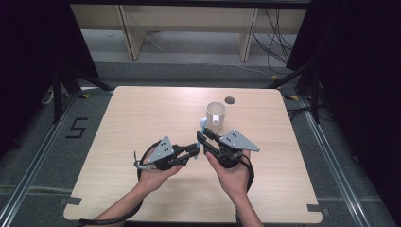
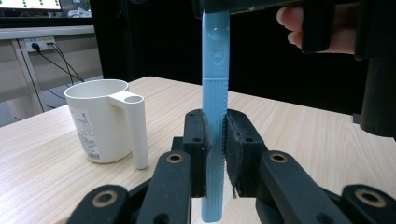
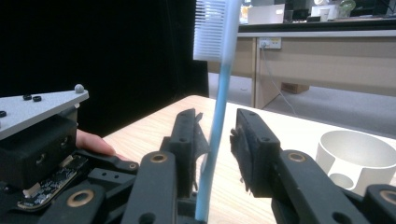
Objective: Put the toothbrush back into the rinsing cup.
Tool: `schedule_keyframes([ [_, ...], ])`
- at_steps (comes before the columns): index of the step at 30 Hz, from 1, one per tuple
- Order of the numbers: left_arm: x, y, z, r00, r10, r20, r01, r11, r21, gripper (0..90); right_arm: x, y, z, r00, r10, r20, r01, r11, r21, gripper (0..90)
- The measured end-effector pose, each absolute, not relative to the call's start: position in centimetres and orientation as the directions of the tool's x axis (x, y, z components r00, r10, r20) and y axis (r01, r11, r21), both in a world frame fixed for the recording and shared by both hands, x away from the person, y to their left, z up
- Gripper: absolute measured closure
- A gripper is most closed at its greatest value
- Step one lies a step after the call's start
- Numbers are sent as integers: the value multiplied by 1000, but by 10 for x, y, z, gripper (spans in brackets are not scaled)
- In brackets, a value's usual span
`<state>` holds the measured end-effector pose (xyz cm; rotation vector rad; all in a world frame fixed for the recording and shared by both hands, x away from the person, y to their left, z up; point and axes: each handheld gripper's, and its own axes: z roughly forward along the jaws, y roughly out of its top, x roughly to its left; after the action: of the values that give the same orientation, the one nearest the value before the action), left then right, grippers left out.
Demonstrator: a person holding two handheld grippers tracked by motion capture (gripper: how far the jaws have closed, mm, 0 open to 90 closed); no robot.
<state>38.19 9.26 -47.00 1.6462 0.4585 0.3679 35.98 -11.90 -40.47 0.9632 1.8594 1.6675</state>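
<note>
A floor marking "5" is readable beside the bench. The blue toothbrush is clamped upright by the left gripper; the right gripper jaws stand apart around its neck, near the white cup.

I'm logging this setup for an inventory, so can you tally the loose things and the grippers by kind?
Toothbrush, blue, bristles up: 1
Cup, white with a handle, on the table: 1
Grippers, left gripper and right gripper: 2
Total: 4
</note>
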Motion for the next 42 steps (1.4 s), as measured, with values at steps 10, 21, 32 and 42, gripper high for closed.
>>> schedule_keyframes([
  [10,382,90,-471,867,498,-26,86,-99,991,786,359,-119,-405,-652,749,117,197,19,980,837],
  [21,383,87,-471,865,501,-28,88,-97,991,780,356,-118,-404,-659,747,89,173,36,984,860],
  [32,376,99,-465,838,545,25,69,-152,986,481,359,-129,-401,-640,767,48,129,45,991,862],
  [42,378,129,-463,790,613,16,87,-137,987,404,360,-146,-400,-610,790,65,144,29,989,861],
])
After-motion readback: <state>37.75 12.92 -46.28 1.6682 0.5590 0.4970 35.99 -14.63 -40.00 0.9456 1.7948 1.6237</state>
